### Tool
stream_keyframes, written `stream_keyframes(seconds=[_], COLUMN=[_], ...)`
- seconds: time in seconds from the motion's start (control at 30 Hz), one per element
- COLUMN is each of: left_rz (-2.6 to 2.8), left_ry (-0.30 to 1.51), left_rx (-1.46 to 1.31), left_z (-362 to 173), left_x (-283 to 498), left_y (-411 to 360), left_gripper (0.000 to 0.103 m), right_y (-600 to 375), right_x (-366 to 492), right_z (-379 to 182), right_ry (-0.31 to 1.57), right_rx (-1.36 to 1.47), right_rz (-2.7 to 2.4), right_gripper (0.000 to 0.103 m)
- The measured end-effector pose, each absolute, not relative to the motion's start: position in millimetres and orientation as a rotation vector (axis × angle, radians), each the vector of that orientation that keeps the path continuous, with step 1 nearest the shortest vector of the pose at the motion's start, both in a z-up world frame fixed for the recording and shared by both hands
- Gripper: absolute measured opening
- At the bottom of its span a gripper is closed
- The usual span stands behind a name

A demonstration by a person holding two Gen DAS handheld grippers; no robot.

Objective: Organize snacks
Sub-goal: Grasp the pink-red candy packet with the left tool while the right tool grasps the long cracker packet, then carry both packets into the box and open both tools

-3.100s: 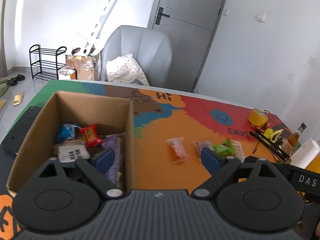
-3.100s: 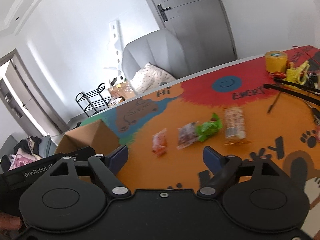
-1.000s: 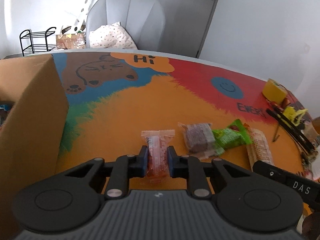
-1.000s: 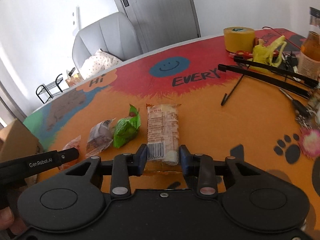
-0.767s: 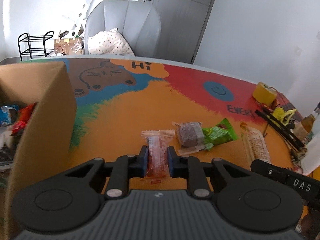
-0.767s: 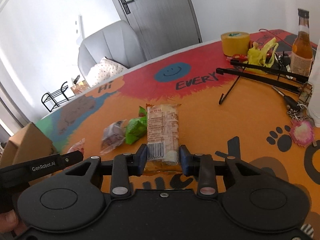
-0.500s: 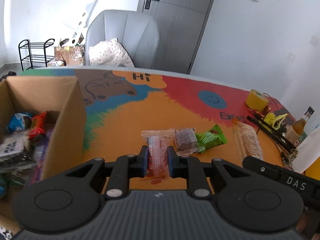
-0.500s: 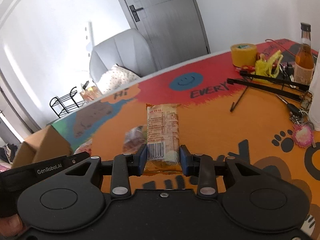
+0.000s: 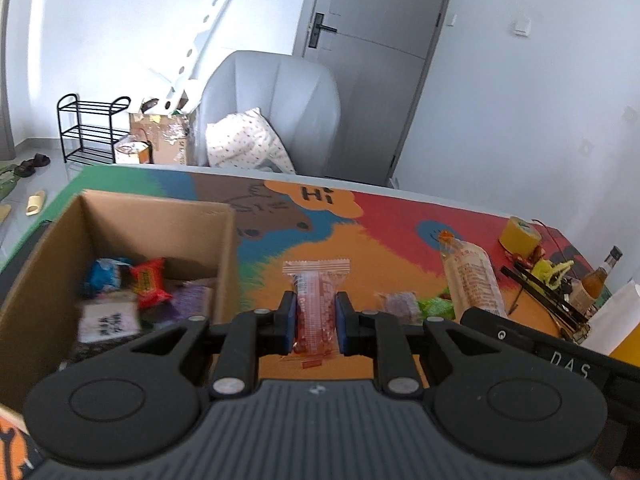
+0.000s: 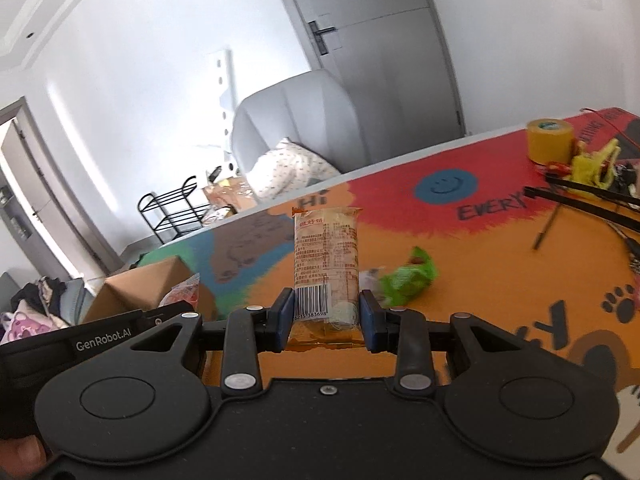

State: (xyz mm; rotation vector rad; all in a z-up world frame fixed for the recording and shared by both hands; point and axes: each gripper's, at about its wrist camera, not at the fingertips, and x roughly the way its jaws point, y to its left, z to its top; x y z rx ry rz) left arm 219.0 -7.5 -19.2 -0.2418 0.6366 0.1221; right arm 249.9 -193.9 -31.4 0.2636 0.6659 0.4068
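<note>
My left gripper (image 9: 316, 322) is shut on a small orange-red snack packet (image 9: 315, 300) and holds it above the table, just right of the open cardboard box (image 9: 224, 248). The box holds several snacks, among them a red one (image 9: 149, 282) and a blue one (image 9: 102, 276). My right gripper (image 10: 325, 320) is shut on a long beige cracker pack (image 10: 326, 264), also lifted; it shows in the left wrist view (image 9: 470, 276). A green packet (image 10: 408, 278) and a brownish packet (image 9: 398, 306) lie on the colourful mat.
A yellow tape roll (image 10: 549, 140), black sticks (image 10: 592, 196), a yellow clip (image 10: 592, 166) and a brown bottle (image 9: 598, 276) sit at the table's right end. A grey chair (image 9: 276, 108) with a cushion stands behind the table.
Both grippers closed on their snacks, lifted them off the mat and moved left toward the box, whose inside has come into the left wrist view.
</note>
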Motion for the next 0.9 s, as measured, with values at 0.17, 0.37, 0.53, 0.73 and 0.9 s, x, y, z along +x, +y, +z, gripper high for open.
stream_keyframes(seconds=[0.17,0.37,0.53,0.73,0.9], left_rz=[0.148,0.191,0.233,0.285,0.299], left_ry=[0.632,0.616,0.625,0.631,0.658], left_rx=[-0.247,-0.259,-0.266,-0.288,-0.307], left_z=[-15,-11,-10,-13,-17], left_x=[207,193,181,165,159], left_y=[11,35,53,76,88], left_gripper=[0.019,0.019,0.019,0.019,0.019], right_y=[-170,-143,-119,-96,-79], right_x=[247,241,238,231,224], right_z=[-24,-16,-15,-11,-9], right_ry=[0.662,0.648,0.656,0.661,0.663], right_rx=[0.248,0.244,0.232,0.212,0.191], right_rz=[0.460,0.520,0.579,0.637,0.669], right_gripper=[0.033,0.033,0.033,0.033,0.033])
